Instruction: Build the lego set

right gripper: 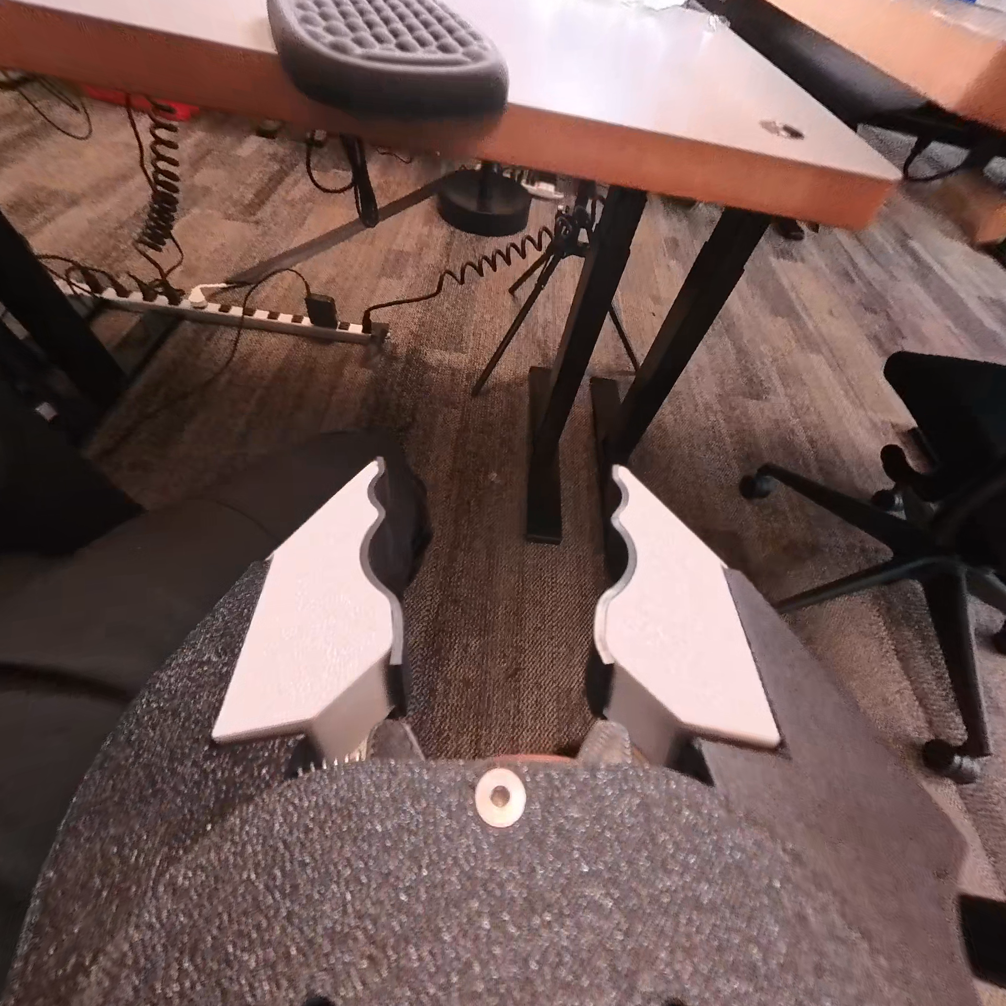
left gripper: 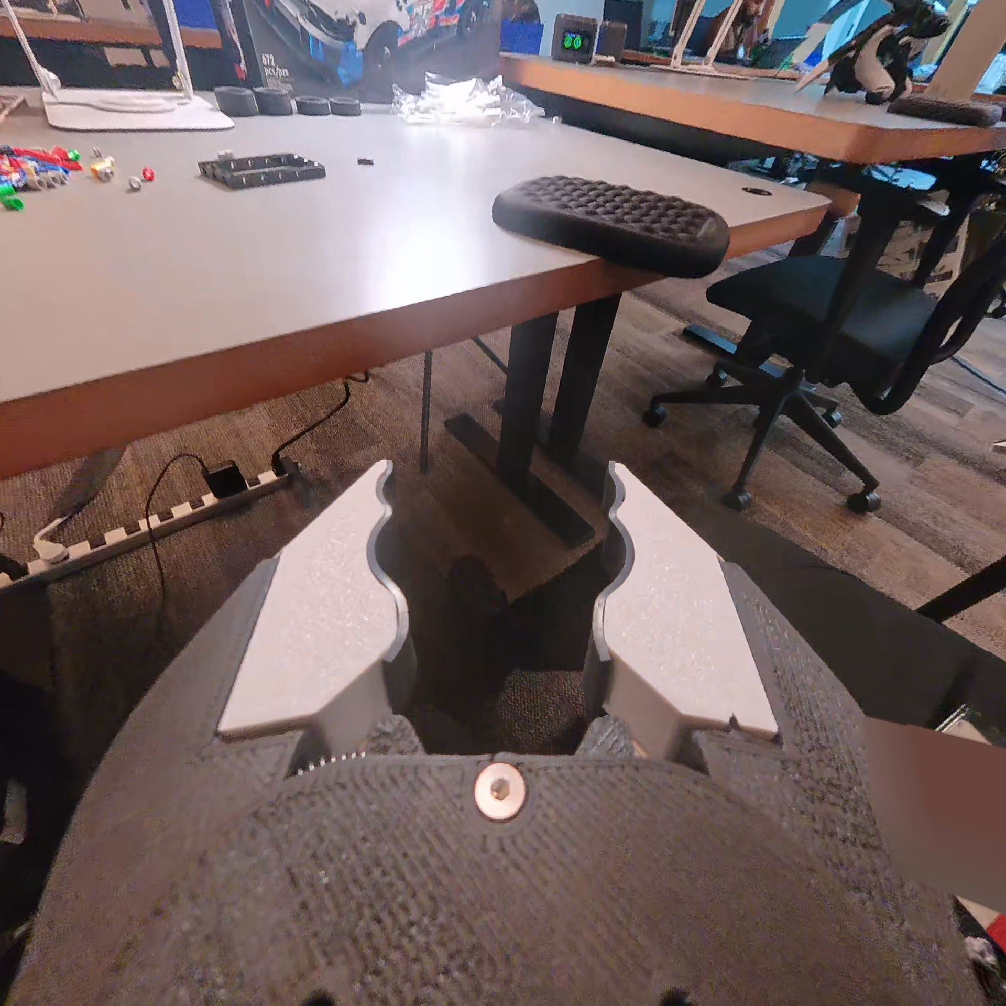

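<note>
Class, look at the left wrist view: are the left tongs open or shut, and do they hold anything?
Open and empty. The left tongs show a wide gap between the fingers, with only carpet and the table leg visible through it.

Left gripper [left gripper: 501, 473]: two pale grey fingers [left gripper: 321, 593] with flat tops and wavy, scalloped inner edges lined in darker grey. Mounted on a black, rough-textured printed body [left gripper: 435, 882], rounded like a dome. One silver hex-socket screw [left gripper: 500, 790] centred just behind the finger roots; small metal gear teeth glimpsed left of that screw.

Right gripper [right gripper: 498, 471]: same build, with pale fingers [right gripper: 321, 599], wavy dark-edged inner faces and a speckled black-grey body [right gripper: 435, 898]. Silver screw [right gripper: 500, 797] again centred behind the finger roots.
</note>
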